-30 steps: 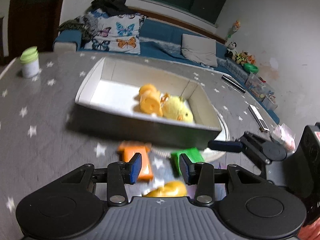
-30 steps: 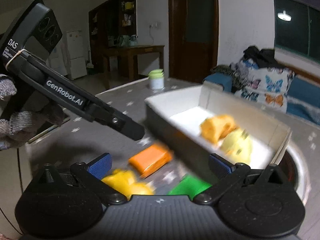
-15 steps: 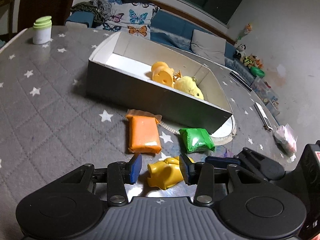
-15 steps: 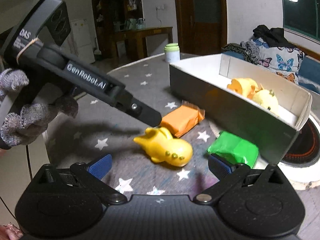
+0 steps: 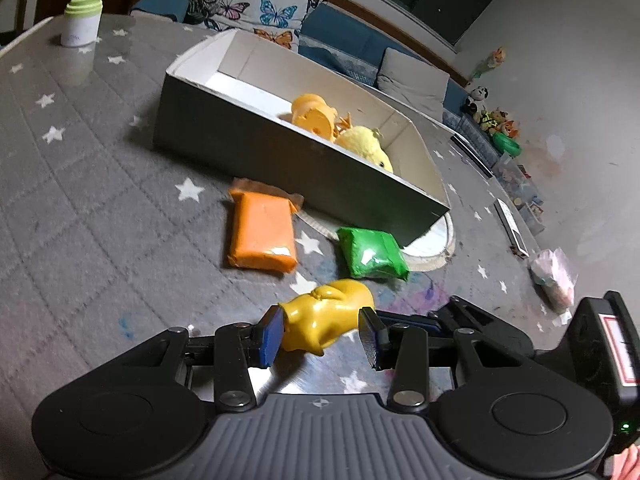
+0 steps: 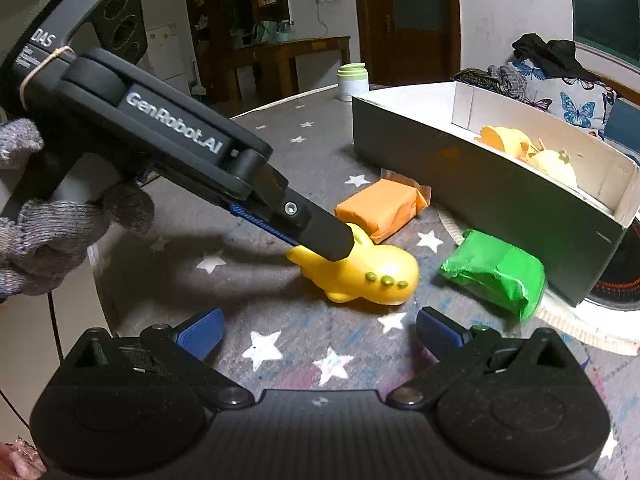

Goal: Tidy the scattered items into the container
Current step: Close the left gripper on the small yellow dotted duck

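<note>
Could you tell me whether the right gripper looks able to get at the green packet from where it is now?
Probably yes: the right gripper is open and empty, and the green packet lies just ahead to its right on bare table, clear of the left gripper at the yellow toy.

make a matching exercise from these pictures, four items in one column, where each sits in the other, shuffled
Items:
1. yellow rubber airplane toy
2. fluffy yellow plush chick
3. green plastic-wrapped packet
4. white jar with green lid

Places:
A. inside the white cardboard box
B. far edge of the table
C. between the left gripper fingers
D. on the table by the box's corner

Pairs: 1-C, 2-A, 3-D, 4-B
</note>
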`<state>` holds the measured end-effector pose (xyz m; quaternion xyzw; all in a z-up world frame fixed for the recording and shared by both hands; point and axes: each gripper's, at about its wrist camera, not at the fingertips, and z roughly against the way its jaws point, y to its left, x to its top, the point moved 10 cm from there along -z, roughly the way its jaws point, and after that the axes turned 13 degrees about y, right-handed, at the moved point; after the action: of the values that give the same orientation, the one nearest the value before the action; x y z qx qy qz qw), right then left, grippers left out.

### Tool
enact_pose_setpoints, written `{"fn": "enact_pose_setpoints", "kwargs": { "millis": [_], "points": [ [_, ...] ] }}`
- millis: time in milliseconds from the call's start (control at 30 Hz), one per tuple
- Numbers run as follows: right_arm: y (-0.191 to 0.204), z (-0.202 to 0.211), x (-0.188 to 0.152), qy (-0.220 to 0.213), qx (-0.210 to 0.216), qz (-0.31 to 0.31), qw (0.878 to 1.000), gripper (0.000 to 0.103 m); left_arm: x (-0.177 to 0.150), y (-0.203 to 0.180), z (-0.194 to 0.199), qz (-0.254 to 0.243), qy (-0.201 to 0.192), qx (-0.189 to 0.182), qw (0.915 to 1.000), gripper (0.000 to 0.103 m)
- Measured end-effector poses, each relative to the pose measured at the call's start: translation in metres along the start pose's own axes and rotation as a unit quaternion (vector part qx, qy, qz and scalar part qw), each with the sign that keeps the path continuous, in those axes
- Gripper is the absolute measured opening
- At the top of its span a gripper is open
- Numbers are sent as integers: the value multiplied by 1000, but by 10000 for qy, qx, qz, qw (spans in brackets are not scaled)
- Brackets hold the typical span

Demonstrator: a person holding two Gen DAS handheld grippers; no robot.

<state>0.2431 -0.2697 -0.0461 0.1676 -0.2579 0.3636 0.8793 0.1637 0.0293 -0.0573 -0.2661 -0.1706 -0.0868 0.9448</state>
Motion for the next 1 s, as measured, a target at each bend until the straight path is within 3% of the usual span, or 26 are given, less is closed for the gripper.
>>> {"fn": "enact_pose_setpoints", "kwargs": {
  "millis": [400,533,1000],
  "points": [
    [-9,3,-4,-29,-144,-74,9999,103,-20,-25,-10,-9,340,-406,9986,44],
    [-13,4,-7,-39,-223,-54,9997,103,-19,-27,-7,-164,278,-139,9994,44],
    [-17,4,2,-222,-415,11,9989,103,-3,-14,21,-169,-203,145,9995,44]
  ]
}}
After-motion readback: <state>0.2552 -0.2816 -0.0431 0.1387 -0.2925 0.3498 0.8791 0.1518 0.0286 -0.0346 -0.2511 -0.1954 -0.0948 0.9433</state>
